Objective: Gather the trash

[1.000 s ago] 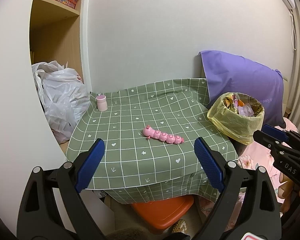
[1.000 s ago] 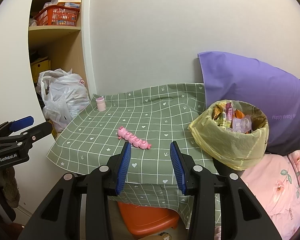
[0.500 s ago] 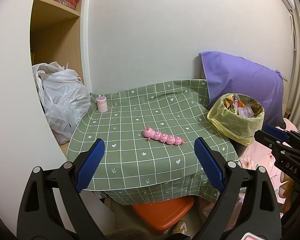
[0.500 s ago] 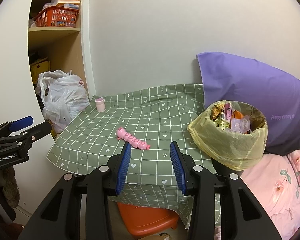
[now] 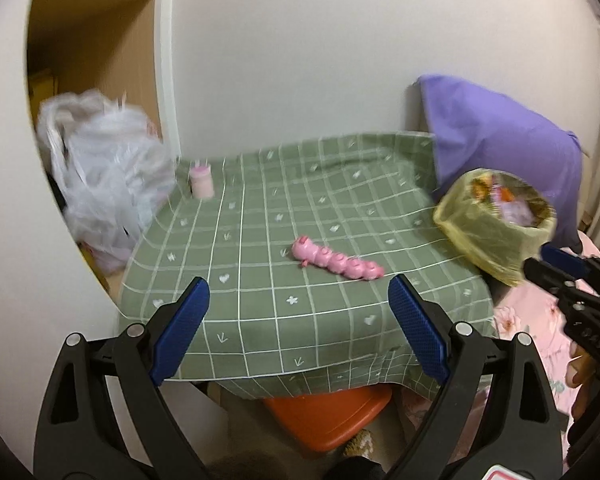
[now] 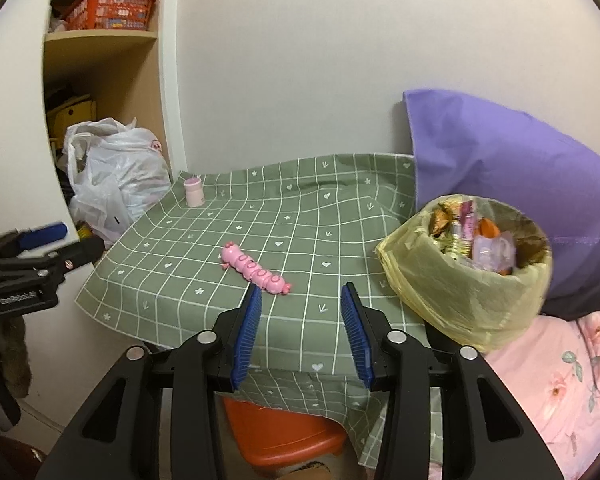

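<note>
A bin lined with a yellow bag (image 6: 466,276) stands right of the table, filled with wrappers; it also shows in the left wrist view (image 5: 496,224). A pink caterpillar toy (image 6: 254,268) (image 5: 336,264) lies mid-table on the green checked cloth (image 6: 300,216) (image 5: 300,208). A small pink cup (image 6: 194,193) (image 5: 201,184) stands at the far left corner. My left gripper (image 5: 298,322) is open wide and empty, short of the table's front edge. My right gripper (image 6: 300,322) is open and empty, just short of the toy.
A white plastic bag (image 6: 116,176) sits left of the table under shelves holding a red basket (image 6: 110,10). A purple pillow (image 6: 512,188) leans behind the bin. A pink floral bedsheet (image 6: 560,372) lies at right. An orange stool (image 6: 284,436) stands under the table.
Both grippers have moved slightly closer to the table. The left view has swung and blurred. The jaws keep the same openings.
</note>
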